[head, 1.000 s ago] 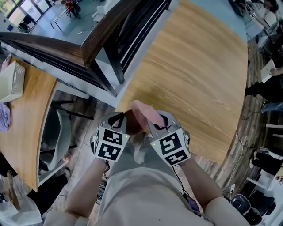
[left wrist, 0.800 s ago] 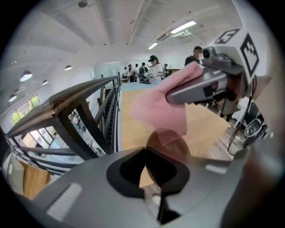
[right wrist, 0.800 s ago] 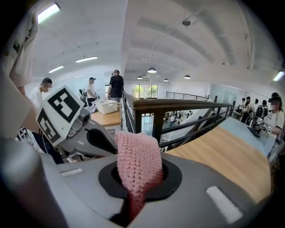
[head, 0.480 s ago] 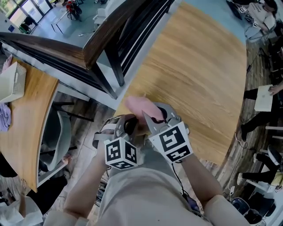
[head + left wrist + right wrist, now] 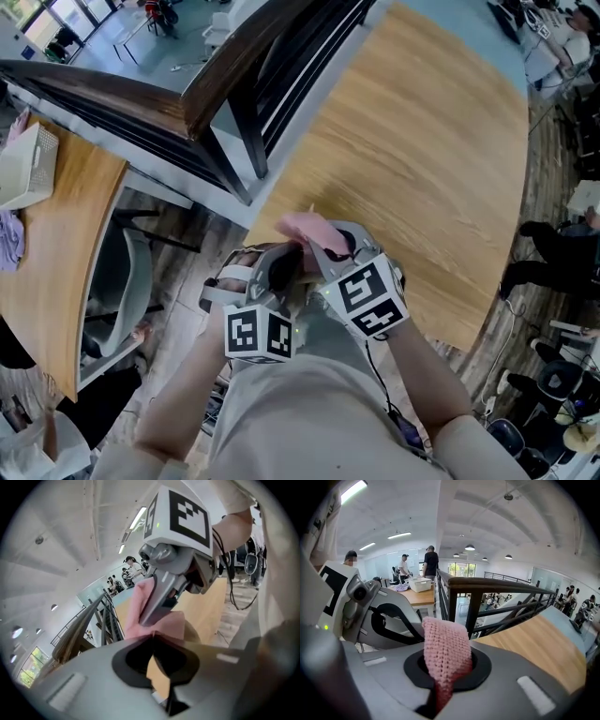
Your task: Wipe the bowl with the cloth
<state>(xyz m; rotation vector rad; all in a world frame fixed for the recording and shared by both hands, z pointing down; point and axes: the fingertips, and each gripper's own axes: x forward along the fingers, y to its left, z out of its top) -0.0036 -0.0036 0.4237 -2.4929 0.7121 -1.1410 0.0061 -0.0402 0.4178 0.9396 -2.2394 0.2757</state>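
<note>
Both grippers are held close to my body at the near edge of the wooden table (image 5: 422,169). My left gripper (image 5: 272,274) is shut on the rim of a dark brown bowl (image 5: 281,265). In its own view the bowl's wall shows as a tan wedge (image 5: 158,677) between the jaws. The right gripper (image 5: 314,248) is shut on a pink knitted cloth (image 5: 305,228) and presses it against the bowl. The cloth (image 5: 445,653) stands up out of the right jaws, and the left gripper (image 5: 370,611) sits just beyond it. From the left gripper view the right gripper (image 5: 161,599) and cloth (image 5: 140,606) are directly ahead.
A dark railing (image 5: 234,84) runs along the table's far left side. A second wooden table holds a white basket (image 5: 28,164) at the left, with a grey chair (image 5: 122,291) below it. People (image 5: 429,559) stand by a far table. Seated people show at the right edge (image 5: 562,28).
The left gripper has rolled, and its marker cube has dropped nearer my body. The bowl has turned with it. The right gripper stays put with the cloth against the bowl.
</note>
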